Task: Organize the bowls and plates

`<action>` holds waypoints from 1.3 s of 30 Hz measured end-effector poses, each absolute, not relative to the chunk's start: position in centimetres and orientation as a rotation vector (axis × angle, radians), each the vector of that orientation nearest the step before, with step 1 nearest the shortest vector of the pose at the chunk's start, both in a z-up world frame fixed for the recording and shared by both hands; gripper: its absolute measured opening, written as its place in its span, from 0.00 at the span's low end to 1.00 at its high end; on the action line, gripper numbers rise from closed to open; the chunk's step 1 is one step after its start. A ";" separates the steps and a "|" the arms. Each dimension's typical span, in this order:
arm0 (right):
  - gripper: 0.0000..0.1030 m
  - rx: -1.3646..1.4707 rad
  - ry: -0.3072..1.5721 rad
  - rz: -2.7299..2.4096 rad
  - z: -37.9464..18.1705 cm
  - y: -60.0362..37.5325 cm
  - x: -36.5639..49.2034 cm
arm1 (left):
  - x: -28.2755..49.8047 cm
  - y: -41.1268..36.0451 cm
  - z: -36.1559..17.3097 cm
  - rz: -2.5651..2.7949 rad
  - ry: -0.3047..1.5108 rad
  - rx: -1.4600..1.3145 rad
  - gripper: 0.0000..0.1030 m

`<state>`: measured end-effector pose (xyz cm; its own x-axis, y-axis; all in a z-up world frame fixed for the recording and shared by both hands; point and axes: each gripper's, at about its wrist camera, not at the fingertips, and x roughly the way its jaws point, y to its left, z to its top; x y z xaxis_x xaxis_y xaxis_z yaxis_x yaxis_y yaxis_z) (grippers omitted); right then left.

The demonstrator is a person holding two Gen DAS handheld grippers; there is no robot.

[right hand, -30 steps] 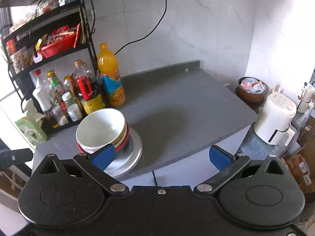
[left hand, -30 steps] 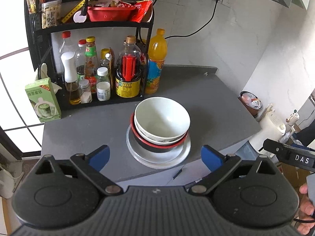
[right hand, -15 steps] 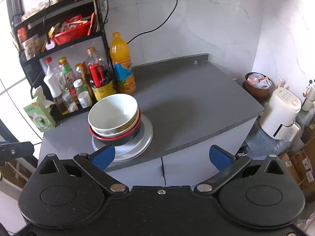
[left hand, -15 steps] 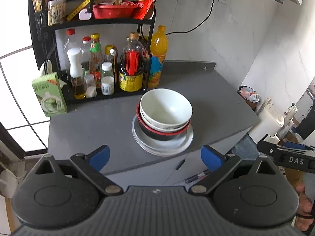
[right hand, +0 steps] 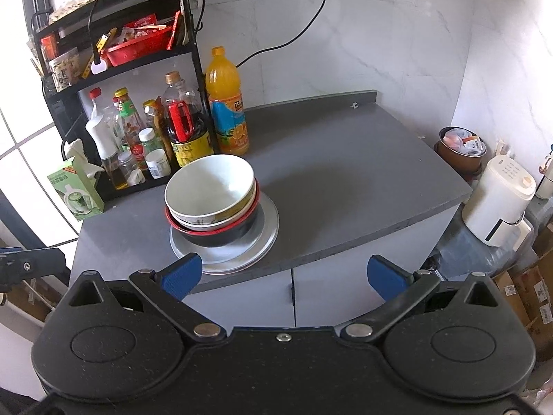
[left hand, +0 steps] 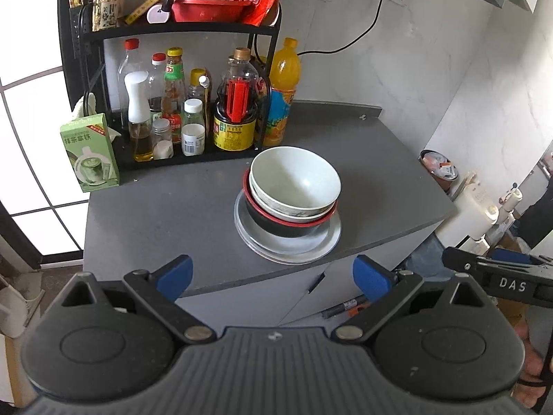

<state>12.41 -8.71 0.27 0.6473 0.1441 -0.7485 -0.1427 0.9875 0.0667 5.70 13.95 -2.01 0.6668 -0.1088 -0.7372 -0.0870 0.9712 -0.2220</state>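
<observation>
One stack stands on the grey counter near its front edge. A white bowl nests in a patterned bowl, which sits in a black bowl with a red rim, all on grey plates. The same stack shows in the right wrist view, with the white bowl on top of the plates. My left gripper hangs open in front of the counter edge, holding nothing. My right gripper is open too, below and in front of the stack.
A black rack with sauce bottles, an orange drink bottle and a green carton fills the counter's back left. A white kettle and a brown pot stand off the right side. Cabinet doors lie below.
Both grippers have drawn back and away from the counter, so the stack looks smaller and farther. The bowls and plates have not moved. Both grippers stay open.
</observation>
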 end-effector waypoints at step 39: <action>1.00 0.022 0.834 0.148 1.0 -8.4 13.6 | 7.4 13.7 -1.3 -0.050 0.836 -0.207 0.95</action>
<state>13.60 -8.40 1.00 0.6619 0.1396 -0.7365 -0.1220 0.9895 0.0779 7.45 13.72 -1.27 0.6703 -0.1255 -0.7314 -0.0370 0.9787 -0.2019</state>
